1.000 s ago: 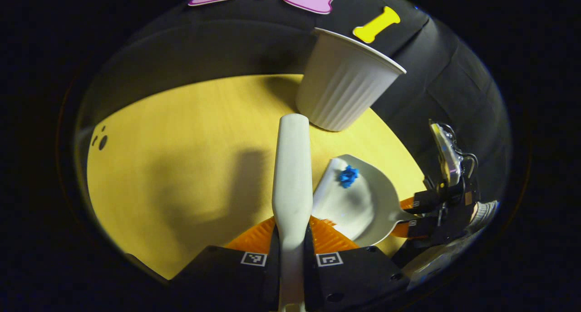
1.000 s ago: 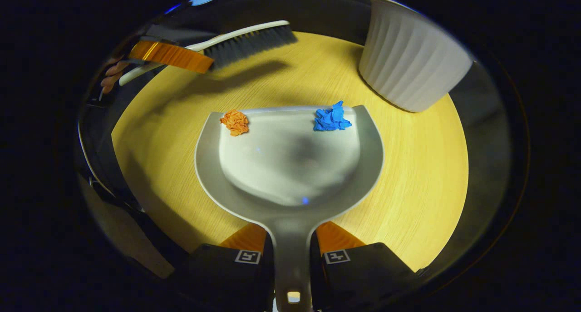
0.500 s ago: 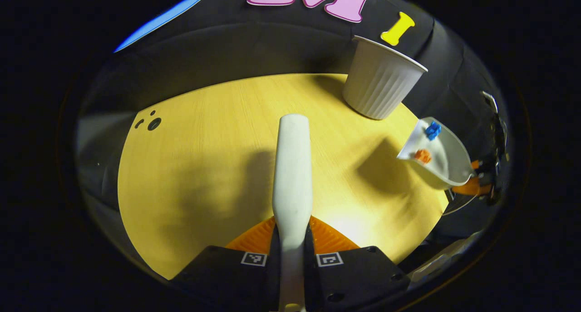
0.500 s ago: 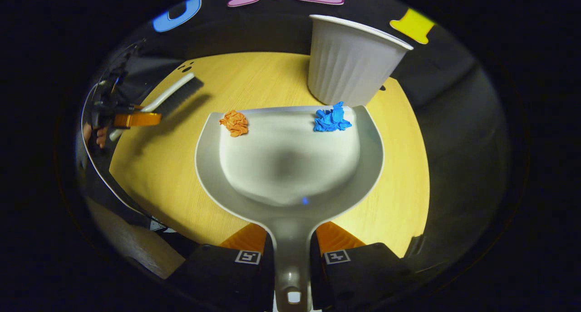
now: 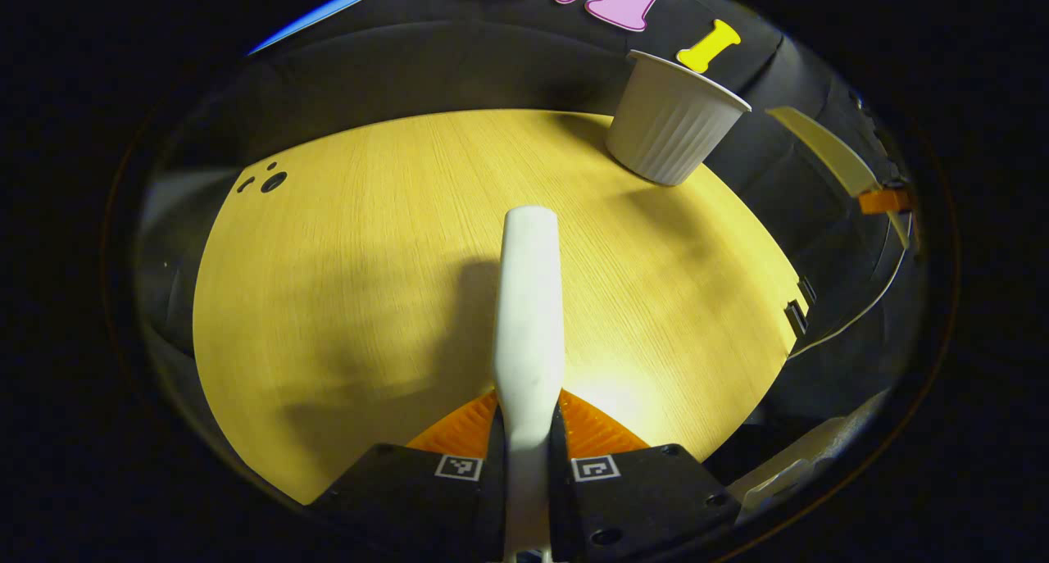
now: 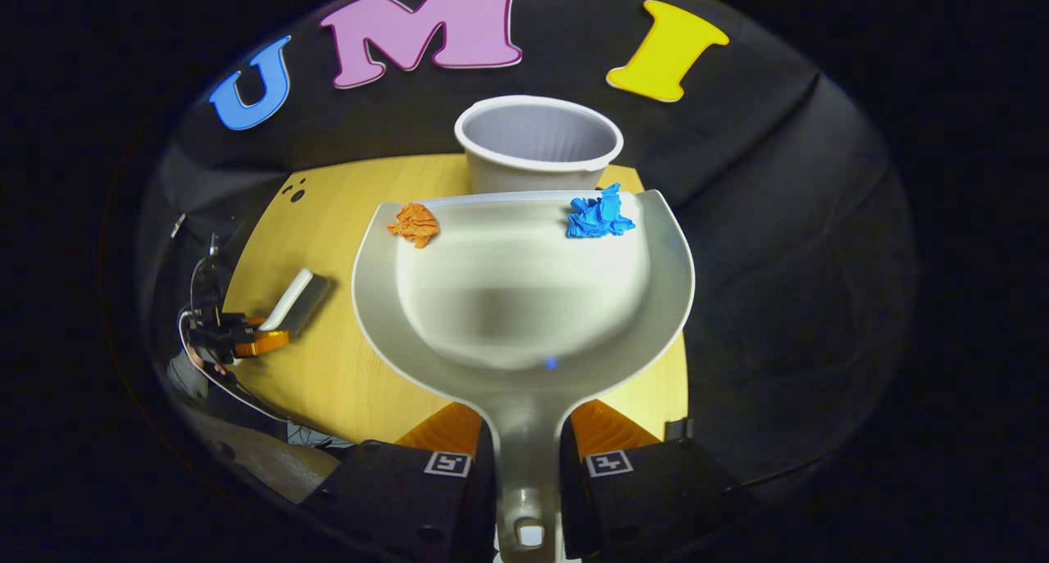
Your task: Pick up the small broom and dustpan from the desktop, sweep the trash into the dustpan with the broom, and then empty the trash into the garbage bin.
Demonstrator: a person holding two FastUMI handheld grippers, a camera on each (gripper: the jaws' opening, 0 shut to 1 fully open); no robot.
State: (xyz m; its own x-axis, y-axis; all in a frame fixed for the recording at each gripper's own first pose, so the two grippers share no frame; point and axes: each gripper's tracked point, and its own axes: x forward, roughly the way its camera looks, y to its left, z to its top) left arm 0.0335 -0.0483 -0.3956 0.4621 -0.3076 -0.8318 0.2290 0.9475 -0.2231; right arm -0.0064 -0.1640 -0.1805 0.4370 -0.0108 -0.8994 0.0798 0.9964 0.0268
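A: Why is your right gripper (image 6: 525,465) holding the dustpan (image 6: 524,301) so high, off the worktop (image 6: 328,366)?

B: So its front lip sits just short of the garbage bin (image 6: 537,145). The fingers are clamped on the handle, and the orange scrap (image 6: 415,223) and blue scrap (image 6: 600,215) lie at that lip, ready to tip out.

A: And your left gripper (image 5: 524,465)?

B: Its fingers grip the broom (image 5: 529,301) by the handle, held out over the worktop, well away from the bin (image 5: 674,129), so it seems parked clear of the pour.
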